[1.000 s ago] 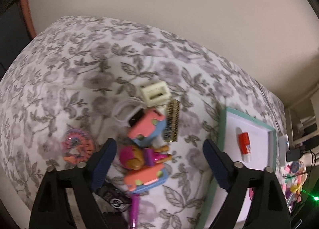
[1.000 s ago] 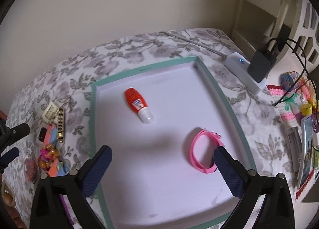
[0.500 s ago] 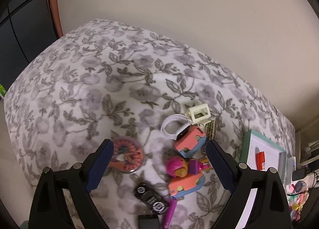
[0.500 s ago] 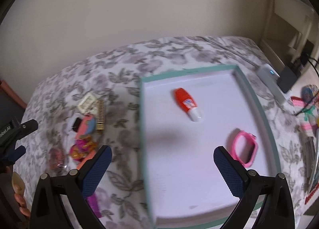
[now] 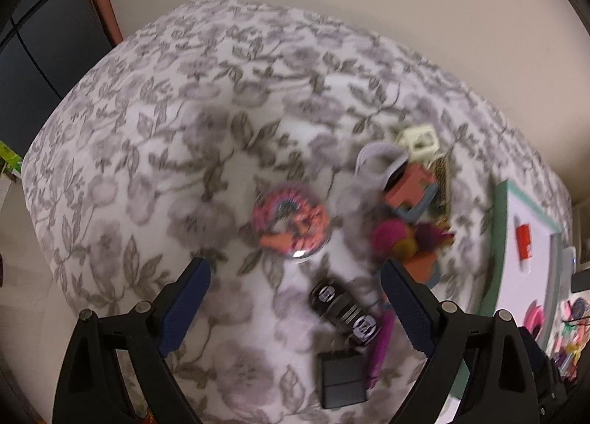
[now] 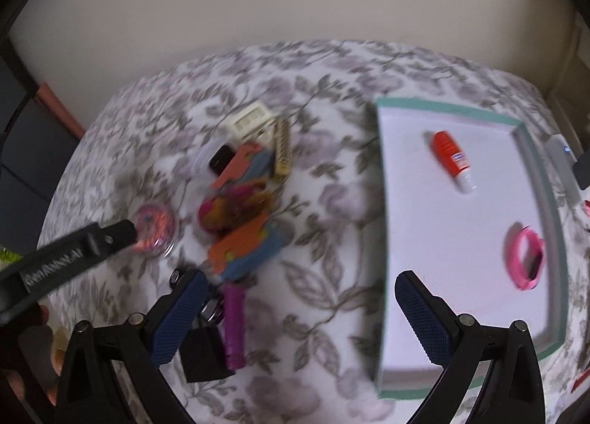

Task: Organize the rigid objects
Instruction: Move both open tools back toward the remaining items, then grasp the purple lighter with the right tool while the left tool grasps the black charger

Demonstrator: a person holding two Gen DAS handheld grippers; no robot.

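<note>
A pile of small toys lies on the flowered cloth (image 5: 166, 129): a cream buckle (image 5: 418, 142), an orange-and-blue toy (image 5: 409, 191), a gold comb (image 6: 282, 151) and a pink doll (image 6: 228, 208). A round pink-orange disc (image 5: 289, 225) sits apart on the pile's left. My left gripper (image 5: 295, 268) hangs open just short of the disc, holding nothing. A black key fob (image 5: 344, 308), a black block (image 5: 341, 378) and a purple pen (image 6: 234, 324) lie nearer. My right gripper (image 6: 300, 278) is open over the cloth between pile and teal-rimmed tray (image 6: 383, 202). The tray holds a red bottle (image 6: 451, 156) and a pink band (image 6: 529, 261).
A white power strip with a black charger (image 6: 564, 158) lies beyond the tray's right rim. Bright clutter (image 5: 571, 332) sits further right. A wall runs behind the cloth; dark furniture (image 5: 37, 55) stands on the left. A hand (image 6: 37, 350) shows at lower left.
Both grippers moved left and stayed open. The left went from over the toy pile to the disc. The right left the tray and now hangs over the cloth beside the pile.
</note>
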